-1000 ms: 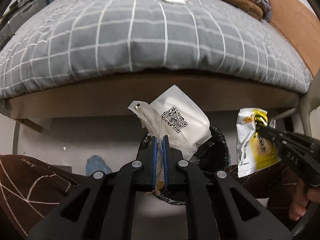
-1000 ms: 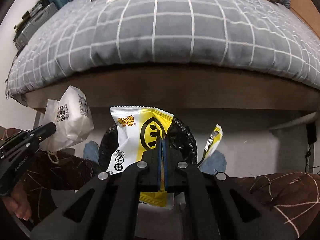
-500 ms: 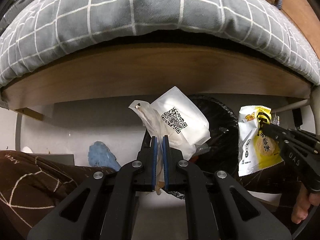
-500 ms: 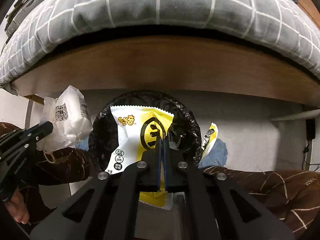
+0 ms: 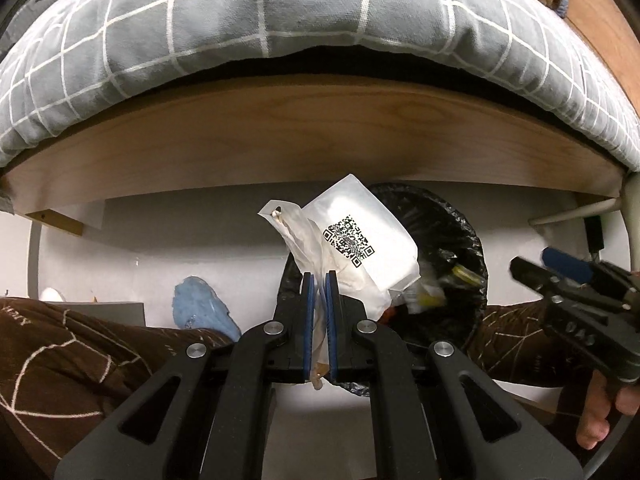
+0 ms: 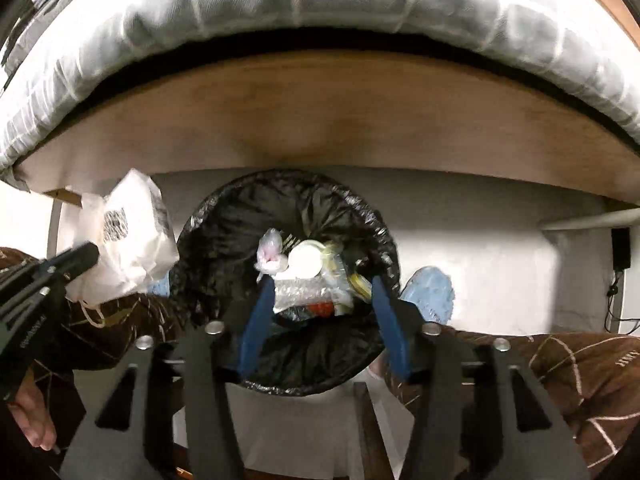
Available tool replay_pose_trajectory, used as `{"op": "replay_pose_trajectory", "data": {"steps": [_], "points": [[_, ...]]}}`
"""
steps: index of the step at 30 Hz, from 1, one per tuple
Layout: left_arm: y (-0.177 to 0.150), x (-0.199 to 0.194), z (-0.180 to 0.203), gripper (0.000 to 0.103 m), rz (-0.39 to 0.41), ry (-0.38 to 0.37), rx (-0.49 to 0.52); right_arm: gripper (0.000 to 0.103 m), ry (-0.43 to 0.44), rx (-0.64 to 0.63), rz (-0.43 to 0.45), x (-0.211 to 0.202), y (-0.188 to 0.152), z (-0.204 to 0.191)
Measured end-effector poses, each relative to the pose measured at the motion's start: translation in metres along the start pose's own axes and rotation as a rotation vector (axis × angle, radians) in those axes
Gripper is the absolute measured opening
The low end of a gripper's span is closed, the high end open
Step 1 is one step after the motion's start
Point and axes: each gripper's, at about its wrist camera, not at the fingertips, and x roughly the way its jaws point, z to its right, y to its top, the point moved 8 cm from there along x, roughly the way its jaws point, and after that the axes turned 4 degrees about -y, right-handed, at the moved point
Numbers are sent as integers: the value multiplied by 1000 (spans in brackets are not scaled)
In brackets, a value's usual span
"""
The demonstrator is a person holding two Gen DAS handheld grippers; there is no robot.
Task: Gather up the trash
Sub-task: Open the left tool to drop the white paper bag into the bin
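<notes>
My left gripper (image 5: 319,280) is shut on a white plastic bag (image 5: 360,240) with a QR code, held just left of a black-lined trash bin (image 5: 460,248). From the right wrist view the same white bag (image 6: 128,240) hangs at the bin's left rim. My right gripper (image 6: 322,292) points down over the trash bin (image 6: 224,240); its jaws are opening and nothing is between them. Inside the bin lie wrappers, a white lid (image 6: 305,258) and a yellow snack packet (image 6: 360,280). The right gripper (image 5: 560,280) also shows at the right of the left wrist view.
A bed with a grey checked duvet (image 5: 280,20) and a wooden side board (image 5: 320,140) overhangs the bin. Brown patterned trouser legs (image 6: 560,368) and blue slippers (image 6: 430,292) flank the bin on a white floor (image 6: 480,240). A hand (image 5: 600,412) grips the right tool.
My right gripper has opened and the yellow snack packet has dropped out of it into the bin. Both grippers sank closer to the bin. The left still grips the white bag.
</notes>
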Motion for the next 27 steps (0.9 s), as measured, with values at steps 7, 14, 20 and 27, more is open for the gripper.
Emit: {"op": "replay_pose_trajectory", "data": {"steps": [7, 14, 20, 27], "points": [[-2, 15, 7, 5, -13, -13, 19, 82, -22, 59, 76, -22, 10, 30], [-3, 27, 33, 5, -30, -18, 63, 92, -66, 79, 116, -30, 14, 49], [-1, 36, 51, 6, -28, -33, 83, 93, -76, 61, 142, -35, 13, 52], [2, 35, 64, 8, -1, -45, 116, 94, -73, 87, 145, -35, 14, 57]]}}
